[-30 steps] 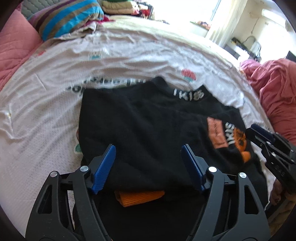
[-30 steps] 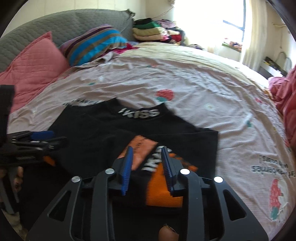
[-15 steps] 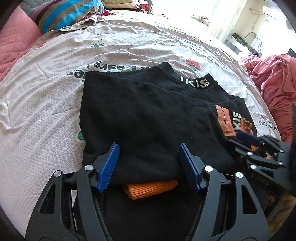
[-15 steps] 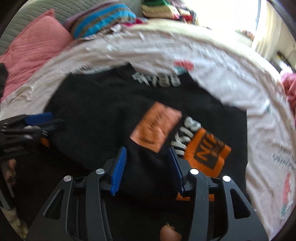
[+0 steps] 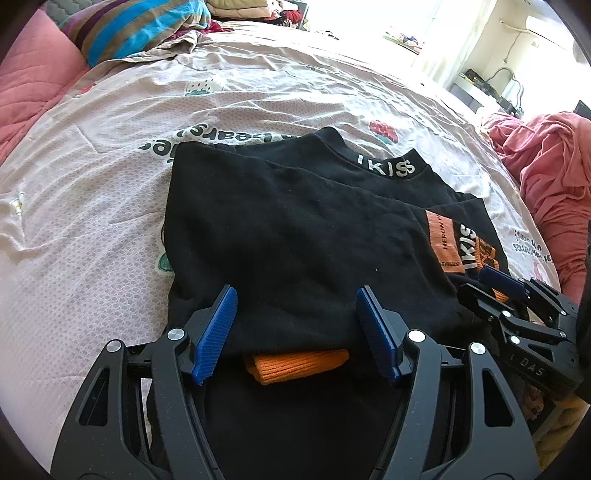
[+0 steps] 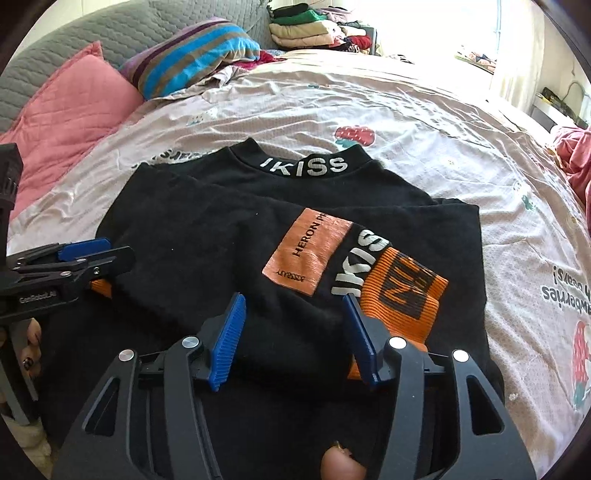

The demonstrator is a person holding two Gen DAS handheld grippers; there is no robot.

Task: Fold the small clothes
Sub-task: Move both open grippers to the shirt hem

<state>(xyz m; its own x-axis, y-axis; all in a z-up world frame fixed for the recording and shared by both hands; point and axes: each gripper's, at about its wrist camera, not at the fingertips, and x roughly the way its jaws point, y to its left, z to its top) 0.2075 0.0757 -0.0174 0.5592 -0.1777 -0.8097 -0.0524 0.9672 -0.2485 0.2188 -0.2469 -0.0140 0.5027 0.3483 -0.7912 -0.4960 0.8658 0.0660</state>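
Note:
A black sweater [image 5: 295, 236] with an "IKISS" collar, orange patch and orange cuffs lies partly folded on the bed; it also shows in the right wrist view [image 6: 229, 236]. Both sleeves are folded across the body. My left gripper [image 5: 295, 325] is open, just above the near edge of the left fold, with an orange cuff [image 5: 295, 363] between its jaws. My right gripper [image 6: 293, 332] is open over the folded right sleeve, beside its orange cuff [image 6: 402, 295]. Neither holds cloth. Each gripper shows in the other's view: the right one [image 5: 517, 314], the left one [image 6: 66, 266].
The pale printed bedsheet [image 6: 369, 96] spreads around the sweater. A pink pillow [image 6: 66, 122] and striped pillow [image 6: 192, 51] lie at the far left. A stack of folded clothes [image 6: 317, 29] sits at the back. A red blanket [image 5: 554, 177] is at the right.
Both grippers have lowered the folded sleeves onto the sweater and let go. The right gripper opened wider and drew back toward the near edge. The left stayed open.

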